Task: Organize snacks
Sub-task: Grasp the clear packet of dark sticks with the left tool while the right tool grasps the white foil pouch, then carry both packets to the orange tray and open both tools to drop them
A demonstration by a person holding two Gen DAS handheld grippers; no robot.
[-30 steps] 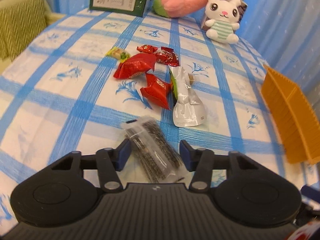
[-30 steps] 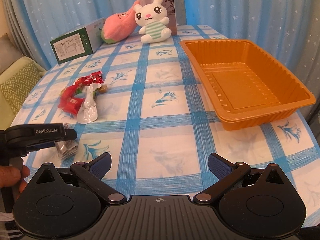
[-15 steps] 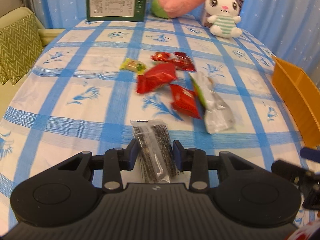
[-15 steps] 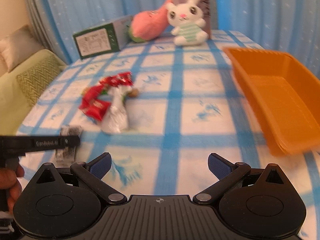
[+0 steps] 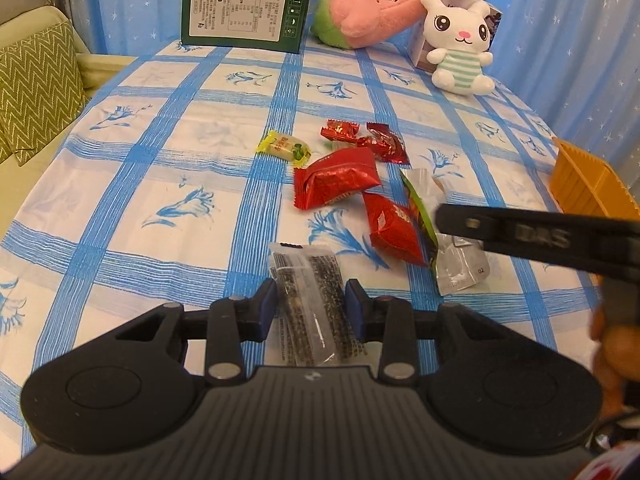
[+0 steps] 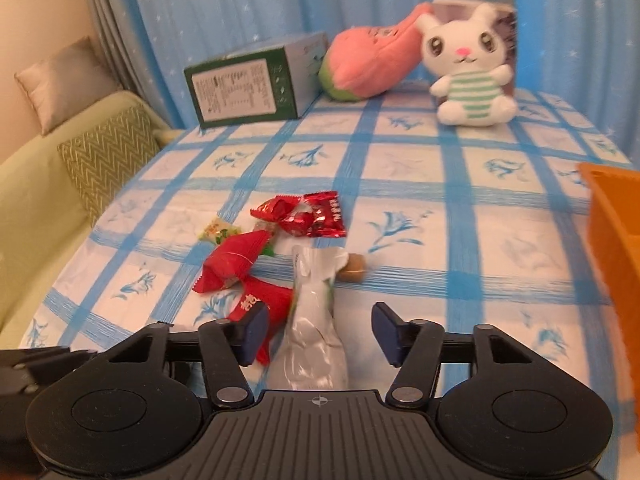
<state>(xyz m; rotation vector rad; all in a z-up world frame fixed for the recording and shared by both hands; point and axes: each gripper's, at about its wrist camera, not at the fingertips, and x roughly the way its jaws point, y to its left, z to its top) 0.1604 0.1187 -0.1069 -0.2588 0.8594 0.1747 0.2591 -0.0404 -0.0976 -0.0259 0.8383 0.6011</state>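
Note:
My left gripper (image 5: 311, 305) is shut on a clear packet of dark seed bars (image 5: 310, 292), which lies on the blue-checked tablecloth (image 5: 160, 168). Beyond it lie red snack packets (image 5: 336, 178), a yellow-green candy (image 5: 284, 147) and a silver pouch (image 5: 452, 264). My right gripper (image 6: 320, 326) is open, its fingers either side of the silver pouch (image 6: 314, 320), with a red packet (image 6: 260, 300) by its left finger. The right gripper's body (image 5: 520, 236) crosses the right of the left wrist view. An orange tray (image 6: 616, 240) stands to the right.
A green box (image 5: 244, 12), a pink plush (image 5: 368, 14) and a white bunny plush (image 5: 460, 44) stand along the table's far edge. A small brown snack (image 6: 354, 270) lies by the pouch. A green sofa with cushions (image 6: 80, 168) is at the left.
My left gripper has closed onto the seed bar packet. My right gripper has swung left from the orange tray to the silver pouch and narrowed its opening.

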